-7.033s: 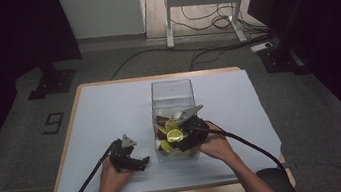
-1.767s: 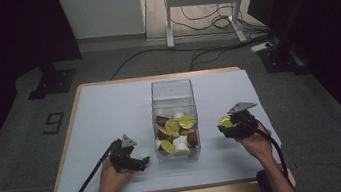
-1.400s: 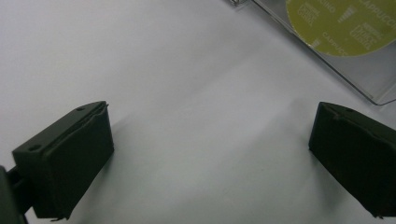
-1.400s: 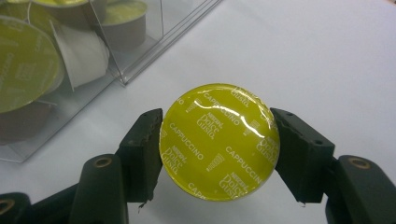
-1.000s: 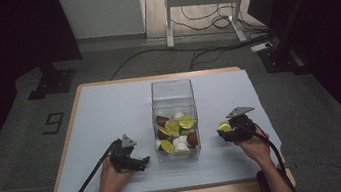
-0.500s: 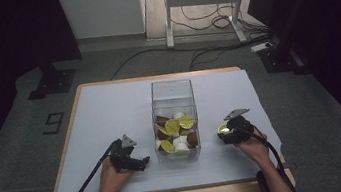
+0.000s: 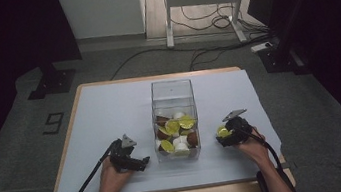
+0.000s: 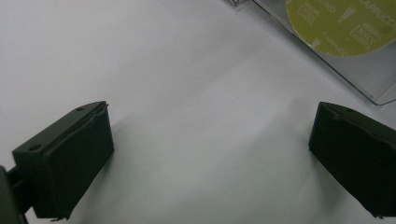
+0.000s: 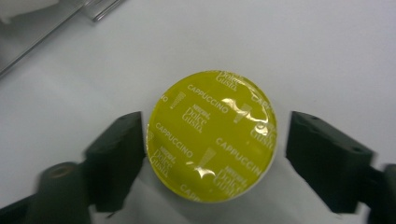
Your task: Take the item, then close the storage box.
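The right gripper has just been opening its jaws: the yellow-lidded capsule stands between them on the white table cover, a clear gap at one pad and the other pad at most just grazing its rim, so it is released. Half a second earlier the jaws were closer on it. In the high view this capsule sits right of the clear box, just beside the right gripper; seven seconds earlier that gripper was over the box. The left gripper is wide open and empty above bare cover, its place left of the box unchanged. The box holds yellow, white and brown capsules.
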{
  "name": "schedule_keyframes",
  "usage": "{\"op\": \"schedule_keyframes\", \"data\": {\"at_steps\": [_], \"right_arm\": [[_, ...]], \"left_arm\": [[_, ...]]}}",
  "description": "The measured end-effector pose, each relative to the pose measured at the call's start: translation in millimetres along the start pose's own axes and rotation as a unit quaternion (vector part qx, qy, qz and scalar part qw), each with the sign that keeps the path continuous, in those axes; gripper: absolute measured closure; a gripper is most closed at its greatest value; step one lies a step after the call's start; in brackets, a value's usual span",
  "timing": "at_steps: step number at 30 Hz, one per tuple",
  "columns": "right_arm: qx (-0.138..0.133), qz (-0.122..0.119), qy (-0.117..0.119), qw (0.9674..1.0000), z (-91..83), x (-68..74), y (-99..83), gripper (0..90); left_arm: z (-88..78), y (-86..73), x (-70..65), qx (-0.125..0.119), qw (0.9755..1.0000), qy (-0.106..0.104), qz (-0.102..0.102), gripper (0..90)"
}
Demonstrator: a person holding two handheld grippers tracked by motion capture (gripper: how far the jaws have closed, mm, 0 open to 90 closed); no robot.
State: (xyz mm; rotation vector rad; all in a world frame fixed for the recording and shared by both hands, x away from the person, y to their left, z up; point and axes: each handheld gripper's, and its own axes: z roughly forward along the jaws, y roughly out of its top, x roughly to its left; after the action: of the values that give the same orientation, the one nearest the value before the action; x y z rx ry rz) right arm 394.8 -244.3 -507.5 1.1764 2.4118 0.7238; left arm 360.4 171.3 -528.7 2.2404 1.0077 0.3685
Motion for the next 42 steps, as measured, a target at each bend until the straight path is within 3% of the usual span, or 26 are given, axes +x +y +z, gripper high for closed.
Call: {"op": "schedule_keyframes", "data": {"at_steps": [3,25,34,38,42], "right_arm": [[-0.01,0.004,-0.005,0.9999,-2.3,-1.2,0.2,14.0],[-0.073,0.008,-0.01,0.9973,-24.2,3.1,2.7,15.2],[-0.09,0.013,0.003,0.9958,-31.6,5.1,1.9,16.7],[-0.1,0.015,0.02,0.9947,-36.2,6.0,1.7,17.4],[-0.108,0.005,0.03,0.9937,-44.0,9.9,2.9,17.6]], "left_arm": [[-0.1,0.0,0.0,0.0,1.0,0.0,0.0,0.0],[-0.4,0.0,-0.3,0.0,1.0,0.001,0.002,0.0],[-2.6,-0.1,-2.1,-0.004,1.0,-0.002,0.009,4.8],[-5.4,0.3,-2.7,-0.004,0.9999,0.001,0.014,6.5],[-13.1,2.4,-3.3,-0.021,0.9996,-0.009,0.015,10.5]]}}
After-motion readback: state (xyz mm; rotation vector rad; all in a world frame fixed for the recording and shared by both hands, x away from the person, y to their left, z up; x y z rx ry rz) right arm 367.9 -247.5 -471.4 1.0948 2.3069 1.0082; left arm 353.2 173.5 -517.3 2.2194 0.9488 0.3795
